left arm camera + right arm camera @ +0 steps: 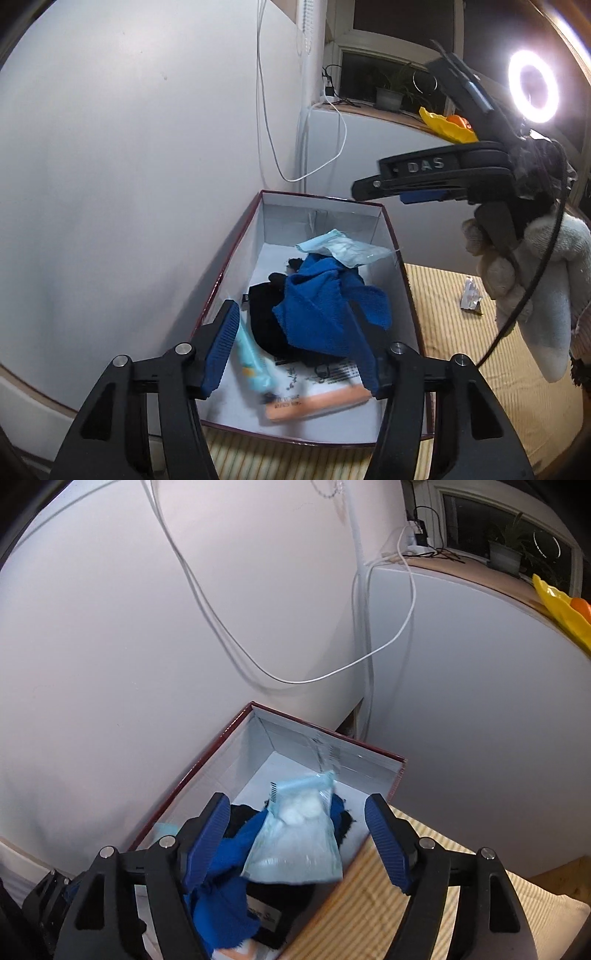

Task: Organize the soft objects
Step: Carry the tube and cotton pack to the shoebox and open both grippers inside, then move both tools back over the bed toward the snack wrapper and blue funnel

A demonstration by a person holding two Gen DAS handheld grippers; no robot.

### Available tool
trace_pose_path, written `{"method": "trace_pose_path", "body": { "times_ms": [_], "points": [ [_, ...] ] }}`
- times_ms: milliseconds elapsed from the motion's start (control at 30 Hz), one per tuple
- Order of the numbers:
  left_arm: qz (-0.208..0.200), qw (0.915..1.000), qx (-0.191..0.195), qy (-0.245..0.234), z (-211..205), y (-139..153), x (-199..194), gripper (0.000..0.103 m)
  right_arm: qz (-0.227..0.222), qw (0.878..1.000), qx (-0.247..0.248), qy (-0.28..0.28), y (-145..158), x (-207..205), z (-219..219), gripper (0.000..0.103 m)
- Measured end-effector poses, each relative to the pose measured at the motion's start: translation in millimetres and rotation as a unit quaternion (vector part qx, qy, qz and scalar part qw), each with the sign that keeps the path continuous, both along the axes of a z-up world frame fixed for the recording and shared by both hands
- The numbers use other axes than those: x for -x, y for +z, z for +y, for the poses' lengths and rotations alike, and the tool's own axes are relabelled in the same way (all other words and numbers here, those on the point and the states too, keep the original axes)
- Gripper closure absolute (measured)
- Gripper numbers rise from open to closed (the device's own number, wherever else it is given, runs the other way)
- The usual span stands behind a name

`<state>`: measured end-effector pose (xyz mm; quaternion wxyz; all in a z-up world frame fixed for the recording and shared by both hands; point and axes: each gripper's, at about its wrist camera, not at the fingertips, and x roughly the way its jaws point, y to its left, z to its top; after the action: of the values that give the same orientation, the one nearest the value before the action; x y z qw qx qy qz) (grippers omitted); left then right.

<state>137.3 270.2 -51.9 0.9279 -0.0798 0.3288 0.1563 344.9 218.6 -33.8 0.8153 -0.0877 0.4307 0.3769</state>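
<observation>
Blue towel [325,306] lies crumpled in the box [236,251], over black cloth [266,317], with a sealed pale-blue packet [295,838] on top. Towel looks light and floppy; pinch a raised fold. Left gripper [291,350] and right gripper [295,842]: jaws wide, empty.

Left gripper [291,347]: black frame, blue ribbed pads, 4 silver screws. Right gripper [295,843]: same build; "DAS" embossed. Hand [532,273]: cream knit glove.
</observation>
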Motion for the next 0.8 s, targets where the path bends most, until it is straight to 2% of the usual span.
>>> {"method": "trace_pose_path", "body": {
  "times_ms": [300,467,800],
  "points": [
    [-0.005,0.9998,-0.002,-0.018,-24.3,8.3,10.1,0.045,-0.017,1.000,-0.015,-0.017,19.0,18.0,-61.8,0.031],
    [-0.009,0.9992,0.000,-0.038,-48.4,12.6,17.0,0.045,-0.034,0.999,-0.018,-0.034,27.9,32.4,-113.4,0.031],
    [-0.012,0.9954,0.017,-0.094,-102.9,15.7,16.5,0.045,-0.049,0.993,-0.029,-0.103,29.6,78.7,-254.2,0.031]
  ]
}}
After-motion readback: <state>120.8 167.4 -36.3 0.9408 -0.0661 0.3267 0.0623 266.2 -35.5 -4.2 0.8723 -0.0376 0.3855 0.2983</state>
